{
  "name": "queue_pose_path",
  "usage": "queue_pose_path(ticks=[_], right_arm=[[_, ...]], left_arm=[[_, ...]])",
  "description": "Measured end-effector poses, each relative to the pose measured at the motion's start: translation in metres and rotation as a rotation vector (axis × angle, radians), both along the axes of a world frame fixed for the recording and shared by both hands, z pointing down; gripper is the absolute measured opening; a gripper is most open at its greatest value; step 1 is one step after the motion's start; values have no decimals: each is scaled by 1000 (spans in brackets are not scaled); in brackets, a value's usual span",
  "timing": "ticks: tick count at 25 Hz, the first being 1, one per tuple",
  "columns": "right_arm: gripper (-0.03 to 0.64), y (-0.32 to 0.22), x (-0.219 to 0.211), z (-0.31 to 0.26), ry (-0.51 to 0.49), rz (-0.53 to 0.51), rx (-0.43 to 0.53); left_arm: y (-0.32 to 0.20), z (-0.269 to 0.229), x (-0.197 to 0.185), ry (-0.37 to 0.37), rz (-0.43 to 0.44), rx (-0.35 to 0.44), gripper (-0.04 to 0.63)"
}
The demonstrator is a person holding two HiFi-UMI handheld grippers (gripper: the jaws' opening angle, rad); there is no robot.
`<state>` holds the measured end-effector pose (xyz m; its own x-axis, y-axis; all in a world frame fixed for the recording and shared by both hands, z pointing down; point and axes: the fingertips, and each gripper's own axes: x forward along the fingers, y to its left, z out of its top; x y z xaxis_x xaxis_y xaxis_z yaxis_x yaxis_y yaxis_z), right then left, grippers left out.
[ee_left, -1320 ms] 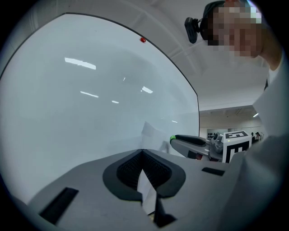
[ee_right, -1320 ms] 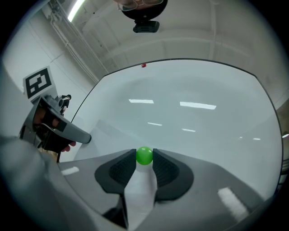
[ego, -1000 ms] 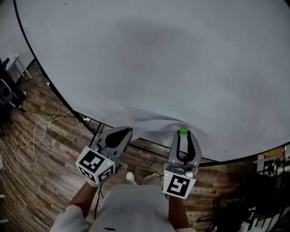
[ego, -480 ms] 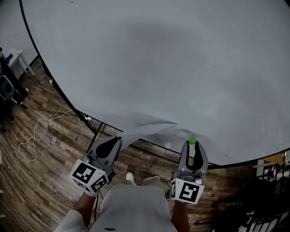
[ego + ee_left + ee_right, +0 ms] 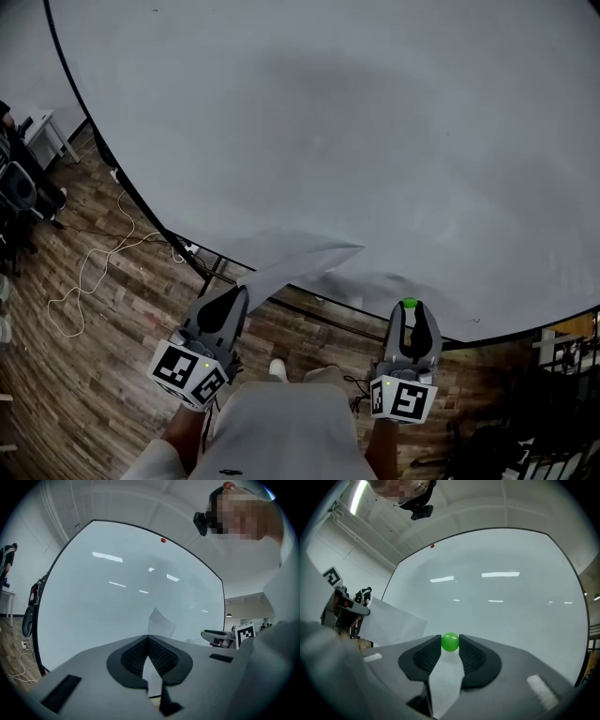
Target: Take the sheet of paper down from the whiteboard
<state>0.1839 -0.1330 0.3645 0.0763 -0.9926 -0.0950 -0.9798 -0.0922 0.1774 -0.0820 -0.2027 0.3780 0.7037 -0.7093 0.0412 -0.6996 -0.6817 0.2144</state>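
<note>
The white sheet of paper (image 5: pixel 292 259) hangs off the whiteboard (image 5: pixel 328 141), pinched at one edge by my left gripper (image 5: pixel 241 290), which is shut on it. In the left gripper view the paper (image 5: pixel 162 620) rises from between the closed pads (image 5: pixel 136 653). My right gripper (image 5: pixel 410 306), lower right, is shut on a small green ball (image 5: pixel 409 303); in the right gripper view the ball (image 5: pixel 450 641) sits between the fingertips. From there the sheet (image 5: pixel 393 620) shows at the left, held by the left gripper (image 5: pixel 347 609).
A small red magnet (image 5: pixel 162 540) sits high on the board. A black frame (image 5: pixel 309 292) edges the board's bottom. White cable (image 5: pixel 94 272) lies on the wooden floor at the left, near chairs and a table (image 5: pixel 37 141). A person stands far left (image 5: pixel 363 595).
Both grippers have drawn back from the board, lower in the head view. The sheet has come away from the board with the left gripper. The right gripper carried the green ball rightward.
</note>
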Motion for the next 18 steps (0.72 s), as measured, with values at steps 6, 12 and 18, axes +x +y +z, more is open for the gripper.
queue_pose_path(ticks=[6, 12, 18], right_arm=[[127, 5, -7, 5, -37, -39, -5], [129, 4, -13, 4, -45, -60, -4], [127, 1, -17, 2, -33, -67, -5]], left_arm=[[2, 1, 0, 5, -8, 10, 6], [3, 1, -2, 22, -16, 14, 6], [2, 4, -3, 26, -9, 8, 6]])
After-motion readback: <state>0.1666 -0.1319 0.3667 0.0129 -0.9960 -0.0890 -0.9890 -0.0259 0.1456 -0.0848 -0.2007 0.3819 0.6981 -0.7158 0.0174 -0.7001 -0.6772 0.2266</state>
